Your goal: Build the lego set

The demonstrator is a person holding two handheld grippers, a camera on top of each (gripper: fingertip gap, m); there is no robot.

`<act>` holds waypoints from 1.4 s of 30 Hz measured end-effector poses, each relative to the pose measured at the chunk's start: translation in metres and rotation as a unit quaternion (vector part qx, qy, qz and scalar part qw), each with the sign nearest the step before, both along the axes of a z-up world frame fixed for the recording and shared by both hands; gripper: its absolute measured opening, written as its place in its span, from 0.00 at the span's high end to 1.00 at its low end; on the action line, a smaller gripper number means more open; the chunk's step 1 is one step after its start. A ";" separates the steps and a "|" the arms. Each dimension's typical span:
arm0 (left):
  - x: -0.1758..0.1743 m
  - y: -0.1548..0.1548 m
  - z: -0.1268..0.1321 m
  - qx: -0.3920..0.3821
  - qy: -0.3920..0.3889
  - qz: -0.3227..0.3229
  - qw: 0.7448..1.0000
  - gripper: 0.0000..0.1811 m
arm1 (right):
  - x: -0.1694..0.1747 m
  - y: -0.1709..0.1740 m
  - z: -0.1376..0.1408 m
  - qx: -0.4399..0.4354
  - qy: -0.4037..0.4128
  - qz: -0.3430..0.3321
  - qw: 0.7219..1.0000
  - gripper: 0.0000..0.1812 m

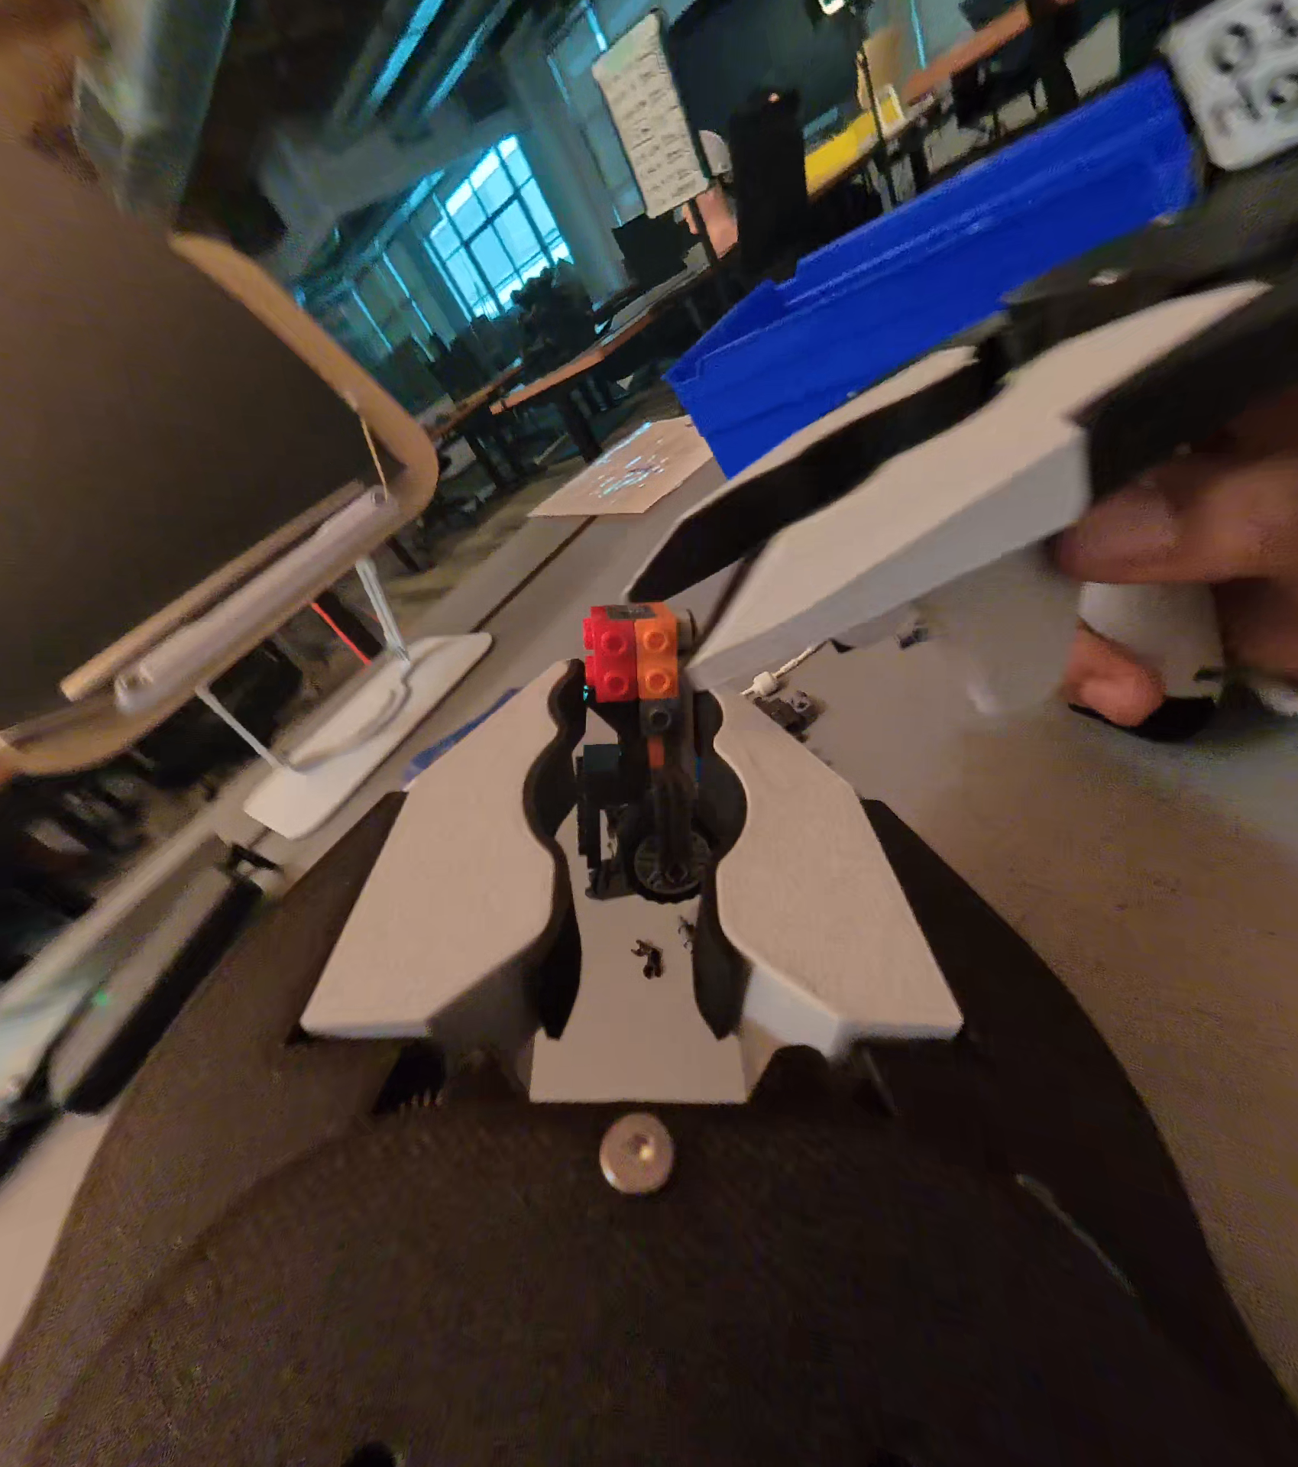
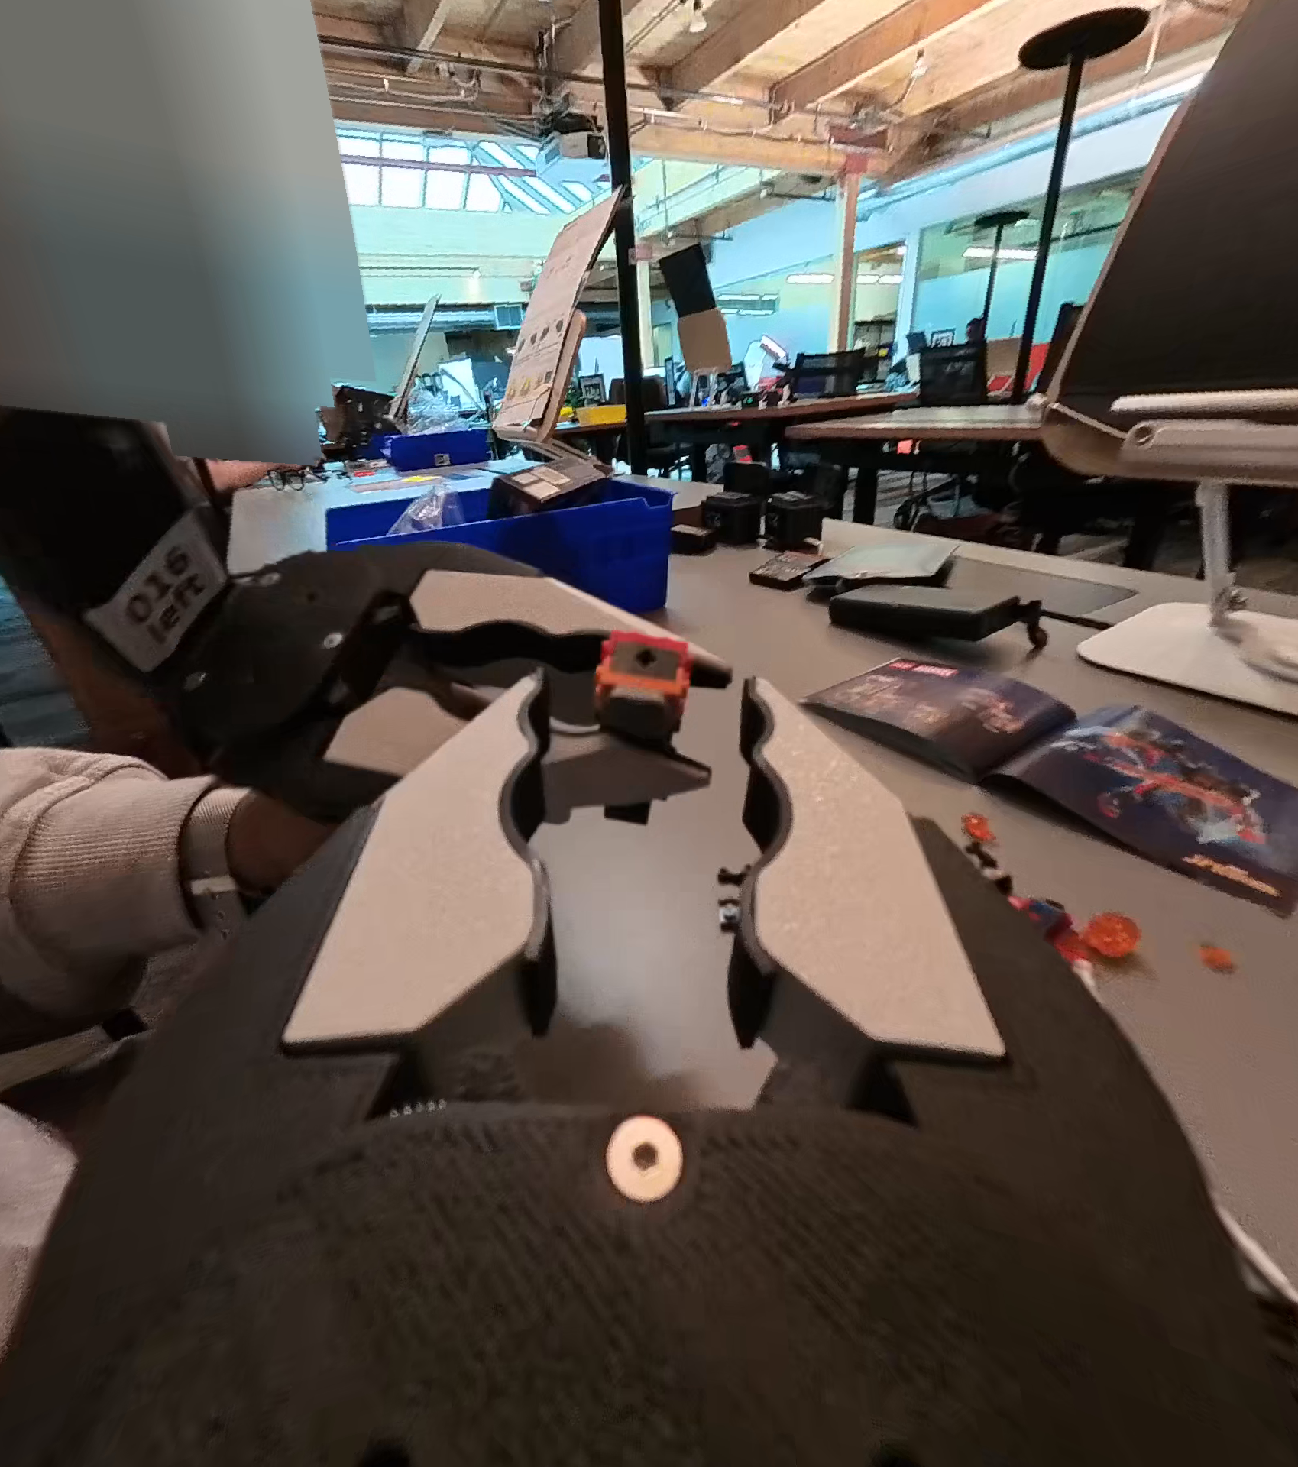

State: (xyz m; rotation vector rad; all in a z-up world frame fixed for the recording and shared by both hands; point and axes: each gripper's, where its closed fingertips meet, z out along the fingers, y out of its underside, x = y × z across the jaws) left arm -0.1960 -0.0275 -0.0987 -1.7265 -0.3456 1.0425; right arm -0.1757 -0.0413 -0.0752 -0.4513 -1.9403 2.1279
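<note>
We see the left gripper [image 1: 636, 698] pinching a small brick model [image 1: 633, 663] above the worktop [image 1: 1106, 913], right gripper [image 2: 641, 706] spread just beside it; only the right wrist view shows the open booklet [image 2: 1090, 762].

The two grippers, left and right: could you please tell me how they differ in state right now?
The left gripper is shut on the brick model, whereas the right gripper is open and holds nothing. The left gripper carries the model above the table; the right gripper's fingertips flank it without touching. Both have grey fingers on black bodies.
</note>
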 end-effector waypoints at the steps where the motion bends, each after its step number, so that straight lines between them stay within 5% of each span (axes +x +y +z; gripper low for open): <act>1: 0.004 0.005 -0.001 -0.023 0.023 -0.001 0.999 0.87 | 0.000 0.000 -0.001 0.000 -0.008 0.004 1.000 0.74; 6: 0.004 0.009 -0.004 -0.076 0.080 0.023 0.994 0.86 | 0.002 -0.001 -0.007 0.001 -0.043 0.034 0.999 0.87; 9: 0.005 0.009 -0.001 -0.032 0.057 0.006 0.998 0.84 | 0.000 0.004 0.001 -0.030 -0.048 0.036 0.998 0.88; 14: 0.010 0.012 -0.002 0.080 -0.054 -0.078 0.992 0.66 | 0.002 0.017 0.019 -0.126 -0.084 0.098 0.984 0.88; 19: 0.038 0.022 0.016 0.250 -0.239 -0.264 0.900 0.66 | 0.010 0.023 0.029 -0.192 -0.135 0.170 0.957 0.88; 24: 0.046 0.023 0.018 0.293 -0.315 -0.321 0.844 0.68 | 0.017 0.020 0.031 -0.203 -0.153 0.209 0.944 0.88; 26: 0.049 0.028 0.014 0.281 -0.327 -0.326 0.841 0.69 | 0.019 0.017 0.030 -0.195 -0.152 0.213 0.945 0.88; 29: 0.055 0.030 0.014 0.265 -0.324 -0.343 0.841 0.86 | 0.017 0.016 0.028 -0.190 -0.150 0.203 0.949 0.88; 35: 0.039 0.011 0.027 0.332 -0.324 -0.327 0.823 0.87 | 0.005 0.020 0.021 -0.188 -0.169 0.169 0.953 0.88; 42: 0.033 0.005 0.027 0.324 -0.294 -0.296 0.849 0.86 | -0.004 0.030 0.024 -0.187 -0.129 0.113 0.967 0.85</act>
